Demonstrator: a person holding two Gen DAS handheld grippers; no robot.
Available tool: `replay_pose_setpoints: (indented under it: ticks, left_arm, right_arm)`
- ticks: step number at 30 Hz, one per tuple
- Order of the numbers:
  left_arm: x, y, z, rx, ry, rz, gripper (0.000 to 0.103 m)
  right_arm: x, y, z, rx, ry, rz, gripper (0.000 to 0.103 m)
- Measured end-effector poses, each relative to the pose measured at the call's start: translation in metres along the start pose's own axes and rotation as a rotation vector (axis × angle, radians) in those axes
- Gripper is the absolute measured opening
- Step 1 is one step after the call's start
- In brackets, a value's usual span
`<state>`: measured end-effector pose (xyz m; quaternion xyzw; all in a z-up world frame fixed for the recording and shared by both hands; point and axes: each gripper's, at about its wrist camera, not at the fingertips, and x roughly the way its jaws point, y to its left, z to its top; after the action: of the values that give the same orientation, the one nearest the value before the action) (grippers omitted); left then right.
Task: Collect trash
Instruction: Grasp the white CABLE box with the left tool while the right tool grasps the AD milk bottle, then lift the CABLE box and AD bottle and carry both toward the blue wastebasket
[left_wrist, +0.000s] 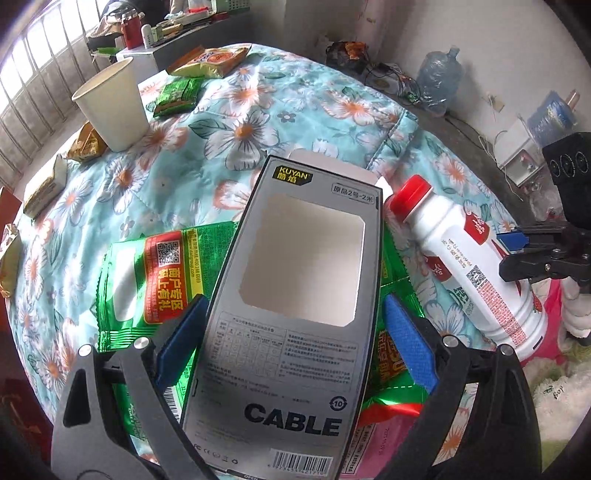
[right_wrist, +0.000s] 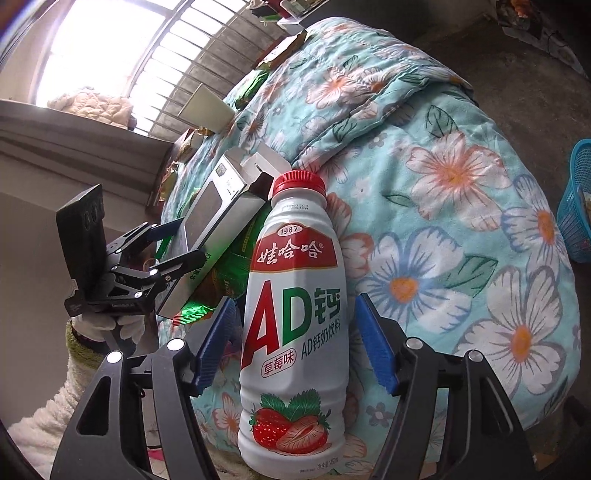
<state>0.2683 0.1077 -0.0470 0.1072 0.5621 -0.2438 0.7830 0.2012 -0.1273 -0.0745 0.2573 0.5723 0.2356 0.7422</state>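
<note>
Straddling bottle (right_wrist: 291, 325), right claw (right_wrist: 295, 350) (pitched down).

A lived-in home room; a floral quilt (left_wrist: 258, 122) covers the surface, a barred window (right_wrist: 122, 55) lets in daylight, a water jug (left_wrist: 439, 79) stands on the bare concrete floor (right_wrist: 524, 81).

"KUYAN" and "CABLE" on grey box (left_wrist: 291, 314), "1987" and "AD" on white bottle (right_wrist: 295, 332) (strawberry picture)
</note>
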Motion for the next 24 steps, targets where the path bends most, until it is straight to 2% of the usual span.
replay_pose_setpoints:
  ticks: [2, 7, 12, 24]
  left_arm:
    - [0.007, 0.000, 0.000, -0.011, 0.026, 0.015, 0.090]
    - [-0.001, -0.009, -0.001, -0.035, -0.008, 0.061, 0.090]
    - [-0.002, -0.024, -0.003, 0.016, -0.021, 0.149, 0.090]
    - [-0.002, -0.037, -0.003, 0.088, -0.043, 0.207, 0.087]
  right_arm:
    - [0.003, 0.003, 0.000, -0.011, 0.007, 0.001, 0.068]
    - [0.013, 0.008, 0.000, -0.023, 0.027, -0.021, 0.068]
    - [0.022, 0.015, 0.000, -0.049, 0.047, -0.066, 0.068]
    - [0.032, 0.020, -0.001, -0.066, 0.058, -0.121, 0.068]
